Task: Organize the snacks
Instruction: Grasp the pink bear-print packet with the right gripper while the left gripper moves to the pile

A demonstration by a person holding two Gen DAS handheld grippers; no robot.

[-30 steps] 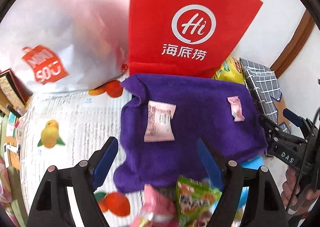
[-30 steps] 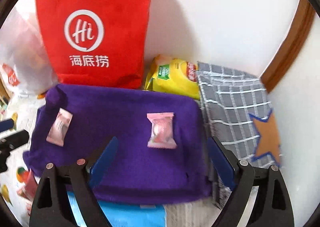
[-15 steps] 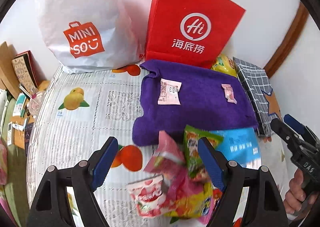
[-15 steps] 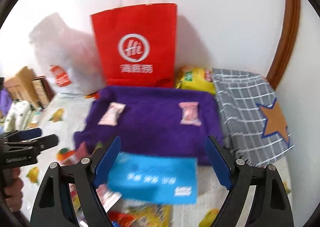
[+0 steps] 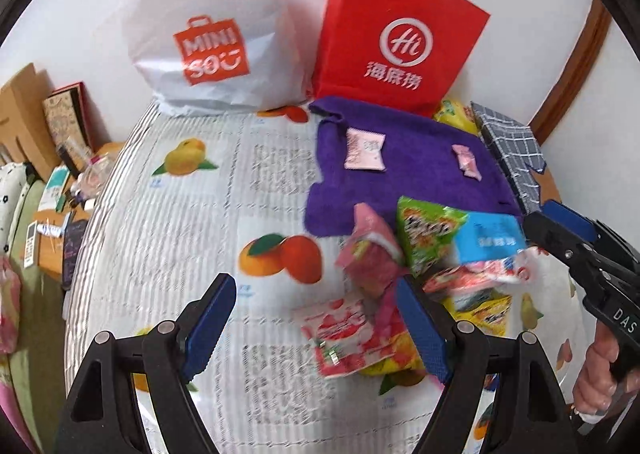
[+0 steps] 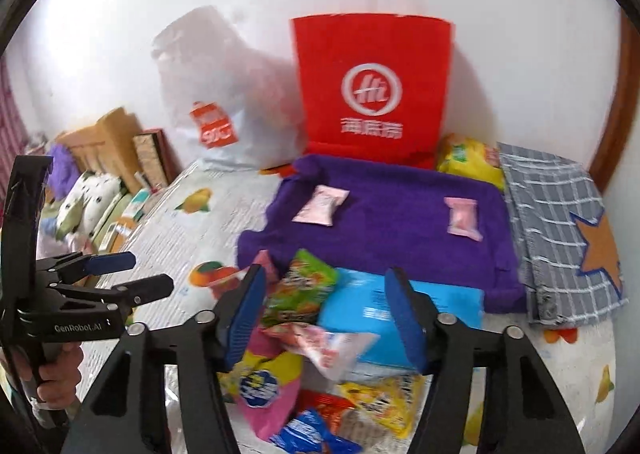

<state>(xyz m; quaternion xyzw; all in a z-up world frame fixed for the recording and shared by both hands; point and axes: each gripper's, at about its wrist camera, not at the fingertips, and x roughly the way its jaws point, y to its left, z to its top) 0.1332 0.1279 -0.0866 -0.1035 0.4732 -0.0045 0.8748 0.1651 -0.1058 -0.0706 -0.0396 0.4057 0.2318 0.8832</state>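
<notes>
A purple cloth [image 5: 404, 170] [image 6: 392, 230] lies at the back of the table with two pink candy packets on it, a larger one [image 5: 365, 149] [image 6: 321, 204] and a smaller one [image 5: 466, 160] [image 6: 464, 218]. In front of the cloth lies a heap of snack bags: a green bag [image 5: 430, 232] [image 6: 300, 286], a blue packet [image 5: 490, 238] [image 6: 368, 306] and pink bags [image 5: 372, 254]. My left gripper [image 5: 316, 328] is open and empty above the tablecloth, left of the heap. My right gripper [image 6: 326, 320] is open and empty just above the heap.
A white MINISO bag [image 5: 216, 34] and a red paper bag [image 5: 394, 38] stand against the back wall. A yellow snack bag [image 6: 470, 162] and a grey checked cloth [image 6: 560, 230] lie at the right. Clutter lies off the table's left edge [image 5: 48, 182].
Both grippers have pulled back from the purple cloth toward the near side, so the snack heap has come into view. The right gripper's jaws stand narrower than before.
</notes>
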